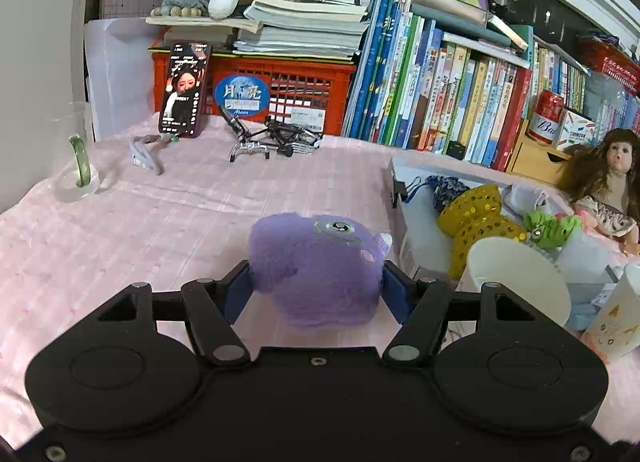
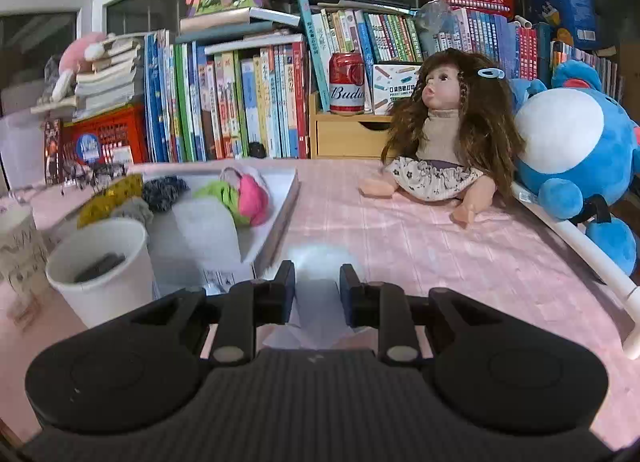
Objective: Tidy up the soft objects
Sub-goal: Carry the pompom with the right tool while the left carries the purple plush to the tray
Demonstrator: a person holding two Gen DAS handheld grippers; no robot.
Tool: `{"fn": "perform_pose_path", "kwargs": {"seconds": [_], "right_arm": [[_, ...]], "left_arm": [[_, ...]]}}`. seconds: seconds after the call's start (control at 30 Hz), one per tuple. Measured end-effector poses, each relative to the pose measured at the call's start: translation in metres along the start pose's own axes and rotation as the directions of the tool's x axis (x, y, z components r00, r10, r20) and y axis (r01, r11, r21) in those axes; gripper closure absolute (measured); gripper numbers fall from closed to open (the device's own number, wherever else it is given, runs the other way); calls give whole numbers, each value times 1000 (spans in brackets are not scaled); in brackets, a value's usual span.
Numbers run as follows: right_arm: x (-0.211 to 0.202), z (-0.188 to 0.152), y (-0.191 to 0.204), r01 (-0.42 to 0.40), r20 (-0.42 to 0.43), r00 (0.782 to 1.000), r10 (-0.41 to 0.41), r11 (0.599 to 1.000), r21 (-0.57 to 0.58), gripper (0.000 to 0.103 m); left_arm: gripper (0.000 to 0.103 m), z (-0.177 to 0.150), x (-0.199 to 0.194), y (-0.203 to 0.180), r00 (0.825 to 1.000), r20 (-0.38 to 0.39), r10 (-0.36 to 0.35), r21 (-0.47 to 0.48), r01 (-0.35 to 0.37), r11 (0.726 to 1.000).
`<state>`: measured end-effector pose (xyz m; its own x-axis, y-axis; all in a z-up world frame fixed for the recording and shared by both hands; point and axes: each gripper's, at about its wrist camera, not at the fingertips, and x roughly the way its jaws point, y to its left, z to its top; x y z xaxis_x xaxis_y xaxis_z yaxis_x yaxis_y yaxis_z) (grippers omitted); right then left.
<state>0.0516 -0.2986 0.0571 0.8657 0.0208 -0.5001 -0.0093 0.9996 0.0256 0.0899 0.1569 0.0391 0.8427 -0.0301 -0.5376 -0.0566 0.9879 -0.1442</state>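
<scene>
Left view: the left gripper (image 1: 316,286) squeezes the purple plush (image 1: 316,266), just left of the white tray (image 1: 404,230). Lift it over the tray's edge; the cup (image 1: 520,278) stands close.

Right view: the right gripper (image 2: 318,288) is nearly pressed together on something thin and white, right of the tray (image 2: 286,206). The pink worktop (image 2: 400,230) there is free.

Red can (image 2: 346,83) reads "Budw"; blue round sticker (image 1: 241,95) reads "Moon".

Purple plush toy (image 1: 316,266): fuzzy, matt pile. Tablecloth (image 1: 160,230): pink woven cloth, matt. Crate (image 1: 280,82), upper centre: red glossy plastic lattice. Paper cup (image 2: 100,270), lower left: smooth matt white. Can (image 2: 346,83): shiny metal.
</scene>
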Motion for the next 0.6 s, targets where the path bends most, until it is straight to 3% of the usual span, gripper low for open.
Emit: {"fn": "perform_pose_path", "kwargs": {"seconds": [0.33, 0.6], "right_arm": [[0, 44, -21, -72, 13, 997, 71, 979, 189, 75], [8, 77, -19, -115, 13, 993, 116, 965, 234, 75]], "left_arm": [[38, 30, -8, -10, 998, 10, -58, 16, 58, 998], [38, 63, -10, -35, 989, 1, -145, 42, 145, 989]]}}
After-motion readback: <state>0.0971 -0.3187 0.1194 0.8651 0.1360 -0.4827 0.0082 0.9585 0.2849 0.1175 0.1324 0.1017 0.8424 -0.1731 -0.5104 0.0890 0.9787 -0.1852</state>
